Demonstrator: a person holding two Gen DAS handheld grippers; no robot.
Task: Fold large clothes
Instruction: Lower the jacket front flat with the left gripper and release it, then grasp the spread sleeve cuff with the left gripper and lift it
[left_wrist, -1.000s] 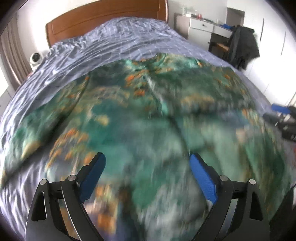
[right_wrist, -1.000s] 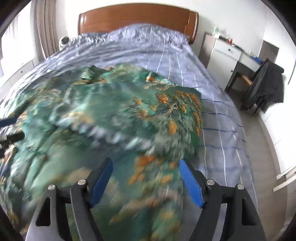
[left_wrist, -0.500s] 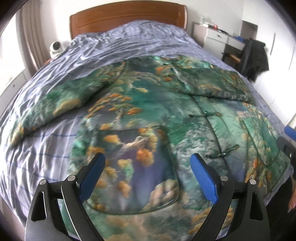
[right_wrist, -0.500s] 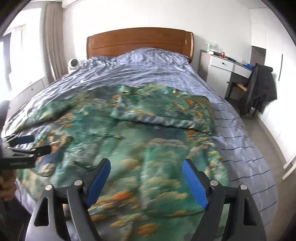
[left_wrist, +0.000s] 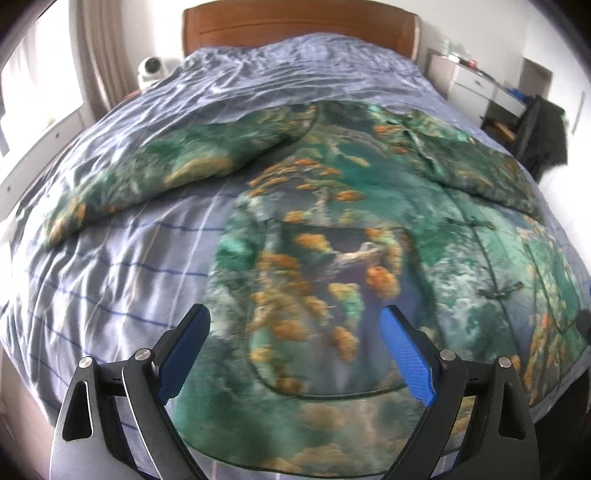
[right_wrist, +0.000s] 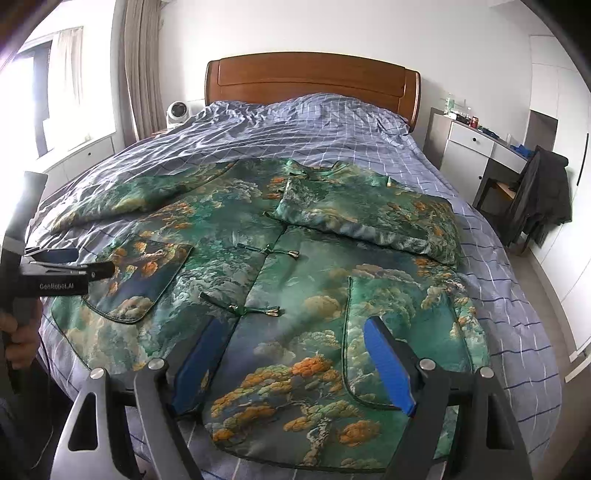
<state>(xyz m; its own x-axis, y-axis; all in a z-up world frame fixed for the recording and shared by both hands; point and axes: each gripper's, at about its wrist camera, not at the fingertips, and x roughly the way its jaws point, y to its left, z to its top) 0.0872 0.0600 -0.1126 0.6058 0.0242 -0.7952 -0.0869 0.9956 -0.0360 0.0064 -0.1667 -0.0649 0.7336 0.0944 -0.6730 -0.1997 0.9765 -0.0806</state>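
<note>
A large green jacket (right_wrist: 295, 266) with orange and teal landscape print lies front-up on the bed, also in the left wrist view (left_wrist: 332, 258). Its right sleeve (right_wrist: 369, 218) is folded across the chest. Its left sleeve (left_wrist: 147, 177) lies stretched out to the left on the bedspread. My left gripper (left_wrist: 295, 354) is open and empty above the jacket's left pocket near the hem. It also shows in the right wrist view (right_wrist: 66, 273) at the left edge. My right gripper (right_wrist: 295, 362) is open and empty above the hem on the right side.
The bed has a blue checked bedspread (right_wrist: 314, 125) and a wooden headboard (right_wrist: 310, 79). A white fan (right_wrist: 177, 112) stands at the left of the headboard. A white desk (right_wrist: 476, 144) and a chair with a dark coat (right_wrist: 543, 192) stand at the right.
Both grippers have pulled back toward the foot of the bed and risen. The left gripper has swung left, so the outstretched left sleeve is now in its view. Both stayed open.
</note>
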